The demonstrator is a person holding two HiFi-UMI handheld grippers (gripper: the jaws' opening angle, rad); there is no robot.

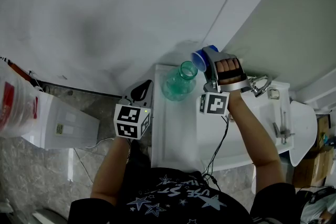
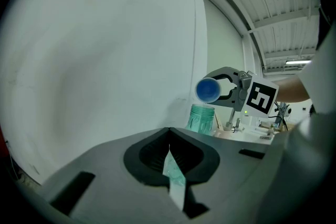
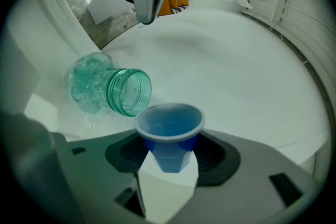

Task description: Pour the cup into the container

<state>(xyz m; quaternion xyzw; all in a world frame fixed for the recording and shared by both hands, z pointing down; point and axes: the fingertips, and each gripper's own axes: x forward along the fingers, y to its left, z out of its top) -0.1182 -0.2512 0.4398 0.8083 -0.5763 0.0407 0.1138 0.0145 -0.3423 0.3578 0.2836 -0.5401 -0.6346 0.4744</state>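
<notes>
Starry shirt [image 1: 173, 201], unreadable lettering; blue cup [image 1: 199, 59]

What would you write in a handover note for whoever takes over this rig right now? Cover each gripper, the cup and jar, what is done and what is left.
Left gripper: shut, empty, apart from the jar.
Right gripper: shut on the blue cup, which is tipped sideways with its rim close to the mouth of the green jar.
The jar stands upright on the white counter.
Done: cup lifted, brought to the jar, tipped.
Left: no stream shows, and I cannot tell whether the cup is emptied. Probably finish the pour.
</notes>
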